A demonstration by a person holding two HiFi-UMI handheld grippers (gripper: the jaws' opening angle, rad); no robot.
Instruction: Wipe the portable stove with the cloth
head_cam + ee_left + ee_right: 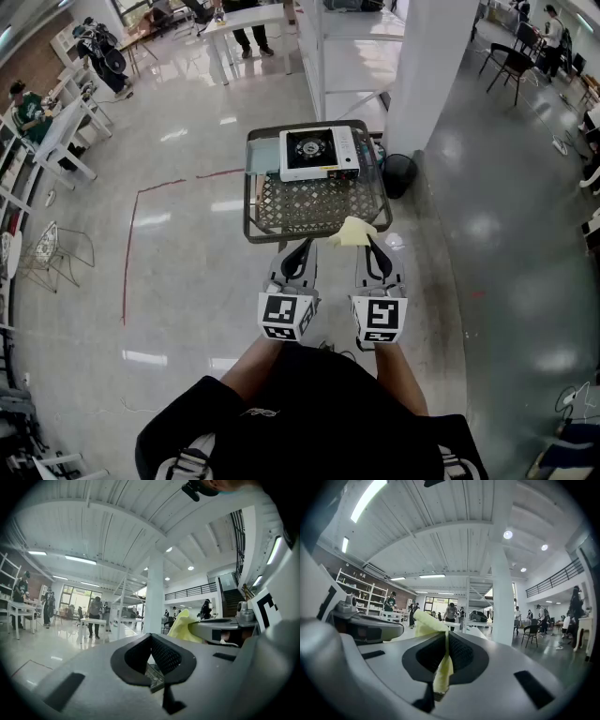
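The portable stove (319,153), white with a black burner, sits at the far side of a small metal mesh table (255,202) ahead of me. My right gripper (369,242) is shut on the yellow cloth (352,232) and is held level just short of the table's near edge. In the right gripper view the cloth (440,667) is pinched between the pads and sticks up past the right gripper's (446,634) tips. Beside it, my left gripper (306,246) is shut with nothing in it. The left gripper view shows the left gripper (151,637) with jaws together and the cloth (185,625) off to the right.
A white pillar (427,66) rises just behind the table on the right, with a black bin (400,173) at its foot. A red tape line (131,244) marks the glossy floor to the left. Tables, chairs and people stand far off.
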